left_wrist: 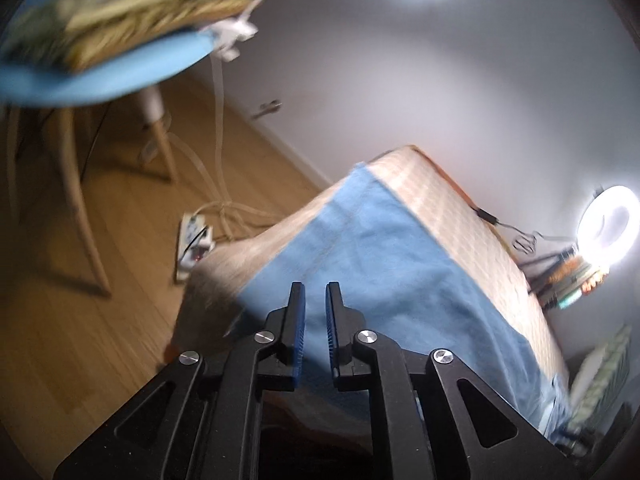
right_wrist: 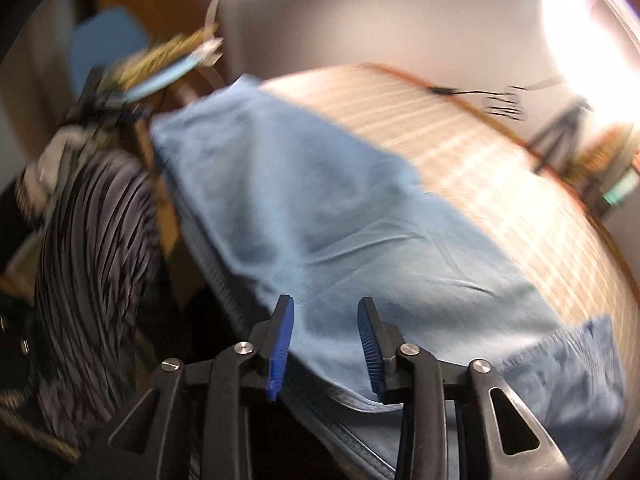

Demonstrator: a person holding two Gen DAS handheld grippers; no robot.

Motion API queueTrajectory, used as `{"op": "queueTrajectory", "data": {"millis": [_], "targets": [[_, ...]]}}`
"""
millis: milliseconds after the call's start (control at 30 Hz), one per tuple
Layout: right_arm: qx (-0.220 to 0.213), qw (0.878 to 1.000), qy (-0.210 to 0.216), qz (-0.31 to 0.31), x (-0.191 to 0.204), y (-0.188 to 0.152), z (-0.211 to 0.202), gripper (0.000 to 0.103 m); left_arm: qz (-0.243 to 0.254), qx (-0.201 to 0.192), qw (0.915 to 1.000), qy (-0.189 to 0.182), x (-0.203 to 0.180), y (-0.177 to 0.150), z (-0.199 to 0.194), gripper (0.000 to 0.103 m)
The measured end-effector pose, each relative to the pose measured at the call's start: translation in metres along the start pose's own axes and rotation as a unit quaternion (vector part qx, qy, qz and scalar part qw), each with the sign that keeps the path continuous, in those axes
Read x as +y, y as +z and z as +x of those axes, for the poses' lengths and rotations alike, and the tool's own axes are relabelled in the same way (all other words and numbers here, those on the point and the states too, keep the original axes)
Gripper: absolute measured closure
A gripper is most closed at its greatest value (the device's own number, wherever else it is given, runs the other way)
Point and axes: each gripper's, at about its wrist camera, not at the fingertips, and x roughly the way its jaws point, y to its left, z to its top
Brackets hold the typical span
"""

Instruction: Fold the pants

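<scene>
Light blue pants (left_wrist: 372,248) lie stretched along a table with a checked orange cloth (left_wrist: 460,208). In the left wrist view my left gripper (left_wrist: 316,288) hovers over the pants near the table's edge, jaws a narrow gap apart with nothing between them. In the right wrist view the pants (right_wrist: 304,208) fill the middle, lying flat with a few creases, one end hanging off the near edge. My right gripper (right_wrist: 326,302) is open above the pants' near edge, with cloth seen between the blue pads (right_wrist: 280,344) but not pinched.
A blue chair (left_wrist: 120,68) piled with clothes stands on the wooden floor (left_wrist: 80,340) to the left. A power strip (left_wrist: 192,244) and cables lie on the floor. A ring light (left_wrist: 608,224) and lamps glare at the right. A striped garment (right_wrist: 92,240) is at left.
</scene>
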Motion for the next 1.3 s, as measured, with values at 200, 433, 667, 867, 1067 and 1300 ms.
{"op": "queueTrajectory", "data": {"millis": [200,433,667,867,1067,1300], "targets": [[-0.055,0.992,-0.047,0.107,-0.027,-0.02,-0.027,0.051,0.091,0.018,0.9938,-0.061,-0.084,0.029,-0.007,0.067],[-0.091,0.966,-0.101,0.22,-0.073,-0.055,-0.061,0.039,0.184,0.06,0.9684,-0.158,-0.202,0.036,-0.004,0.055],[-0.11,0.934,-0.147,0.307,-0.116,-0.093,-0.089,0.039,0.289,0.107,0.9252,-0.221,-0.326,0.002,0.01,0.055],[-0.127,0.918,-0.176,0.332,-0.146,-0.113,-0.114,0.039,0.331,0.183,0.8808,-0.285,-0.411,-0.049,0.036,0.055],[-0.151,0.894,-0.203,0.37,-0.181,-0.133,-0.135,0.038,0.347,0.279,0.8382,-0.315,-0.484,-0.126,0.073,0.055],[-0.158,0.856,-0.199,0.451,-0.225,-0.179,-0.146,0.038,0.33,0.371,0.8066,-0.32,-0.537,-0.2,0.132,0.055]]}}
